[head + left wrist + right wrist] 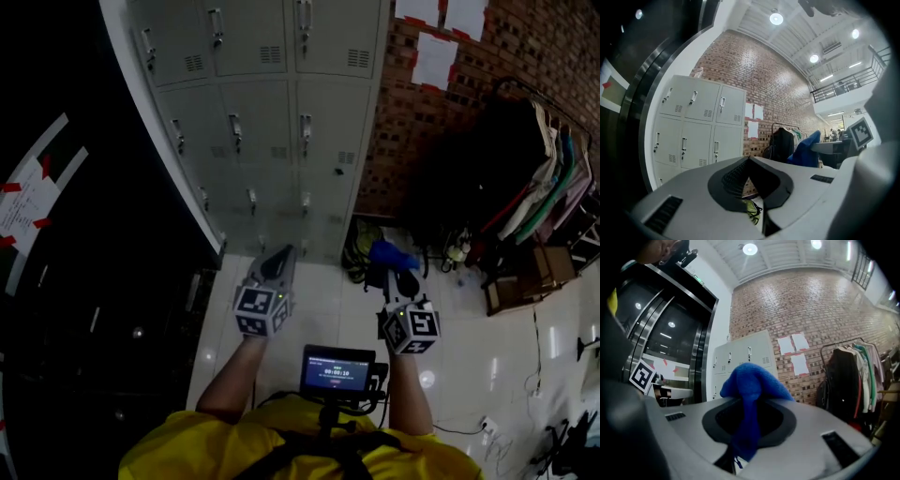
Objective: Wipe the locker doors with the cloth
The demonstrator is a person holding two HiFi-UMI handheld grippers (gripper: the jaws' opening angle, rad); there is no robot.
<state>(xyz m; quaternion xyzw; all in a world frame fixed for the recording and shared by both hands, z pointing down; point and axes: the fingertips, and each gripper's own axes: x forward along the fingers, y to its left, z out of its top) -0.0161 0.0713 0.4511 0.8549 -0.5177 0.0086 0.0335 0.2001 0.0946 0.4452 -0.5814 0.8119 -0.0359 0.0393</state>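
Right tongs (746, 404) clamped on a soft blue cloth (752, 376), left tongs (749, 160) closed and empty, both apart from the pale grey metal locker doors (272, 122)

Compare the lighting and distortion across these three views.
Head view: underexposed, lockers dim, left side nearly black, lamp glare spots on the glossy floor. Left gripper view: brighter, fisheye bows the locker edges, ceiling lamps blown out. Right gripper view: same fisheye curve, dark vignette at the corners, blue cloth close to the lens, slightly soft.
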